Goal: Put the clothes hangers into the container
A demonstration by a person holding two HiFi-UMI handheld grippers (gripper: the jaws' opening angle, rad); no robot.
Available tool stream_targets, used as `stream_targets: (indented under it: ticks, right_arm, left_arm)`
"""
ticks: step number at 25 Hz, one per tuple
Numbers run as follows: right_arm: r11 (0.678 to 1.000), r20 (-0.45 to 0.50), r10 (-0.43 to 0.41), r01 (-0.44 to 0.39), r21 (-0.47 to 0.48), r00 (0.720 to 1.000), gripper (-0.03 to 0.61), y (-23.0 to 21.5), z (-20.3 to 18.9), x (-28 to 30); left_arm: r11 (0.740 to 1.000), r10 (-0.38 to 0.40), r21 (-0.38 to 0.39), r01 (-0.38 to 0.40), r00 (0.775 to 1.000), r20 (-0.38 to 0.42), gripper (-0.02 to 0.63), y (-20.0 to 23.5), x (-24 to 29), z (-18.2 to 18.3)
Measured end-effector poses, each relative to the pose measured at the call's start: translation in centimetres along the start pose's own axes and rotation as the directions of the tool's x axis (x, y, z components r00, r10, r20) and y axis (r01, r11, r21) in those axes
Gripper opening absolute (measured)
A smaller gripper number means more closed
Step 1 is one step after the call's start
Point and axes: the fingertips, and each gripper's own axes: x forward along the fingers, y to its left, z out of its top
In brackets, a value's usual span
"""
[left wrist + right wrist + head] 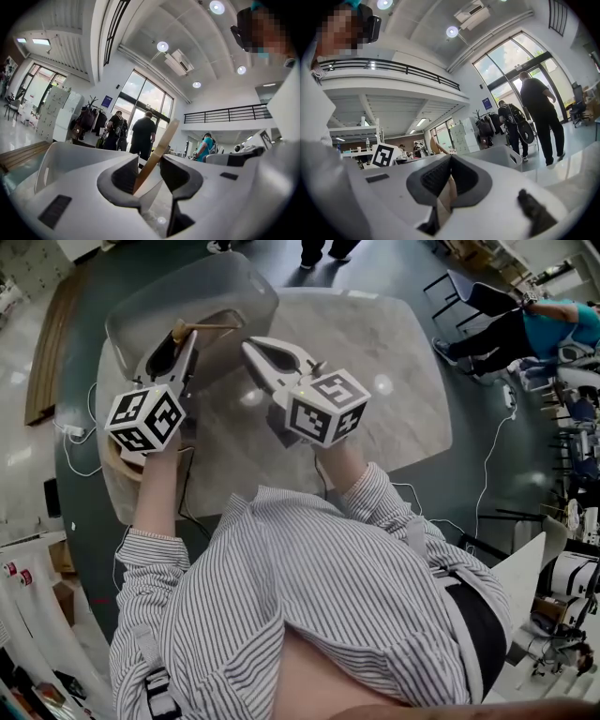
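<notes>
A wooden clothes hanger pokes out over the near rim of the translucent container at the table's far left. My left gripper is at that rim. In the left gripper view the hanger's wooden bar stands slanted between the jaws. It leans on the left pad and a gap separates it from the right pad, so the left gripper is open around it. My right gripper hovers over the table beside the container. Its pads meet in the right gripper view, where a tan sliver low between them is unclear.
The container stands on a pale marble table. A person in a teal top sits by a dark chair at the right. Cables trail on the dark floor. People stand by the glass doors.
</notes>
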Motion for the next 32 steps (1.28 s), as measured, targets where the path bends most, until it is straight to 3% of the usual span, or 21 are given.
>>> stream_targets:
  ticks: [7, 12, 17, 27, 32]
  right_arm:
    - [1.0, -0.019, 0.01, -0.01, -0.006, 1.0, 0.015, 0.6, -0.5, -0.3]
    - [1.0, -0.01, 0.007, -0.007, -0.003, 1.0, 0.015, 0.8, -0.8, -0.5]
    - [1.0, -0.012, 0.02, -0.02, -0.005, 1.0, 0.015, 1.3, -0.9, -0.3]
    - [0.999, -0.018, 0.038, -0.039, -0.012, 0.999, 0.014, 3.5, -1.2, -0.2]
    - [0.998, -0.054, 0.037, -0.04, -0.052, 0.998, 0.014, 5.0, -1.9, -0.2]
  left_arm:
    - [0.997, 0.067, -0.048, -0.068, 0.997, -0.032, 0.141, 1.2, -0.3, -1.2]
    - [0.985, 0.137, -0.101, -0.137, 0.991, -0.008, 0.177, 2.4, -1.2, -1.3]
    - [0.984, 0.139, -0.115, -0.135, 0.99, 0.022, 0.195, 2.2, -1.8, -0.6]
    - [0.99, 0.119, -0.081, -0.113, 0.99, 0.078, 0.199, 0.3, -5.2, 1.0]
    - [0.994, 0.111, 0.012, -0.112, 0.991, 0.069, 0.199, -0.9, -7.4, 1.6]
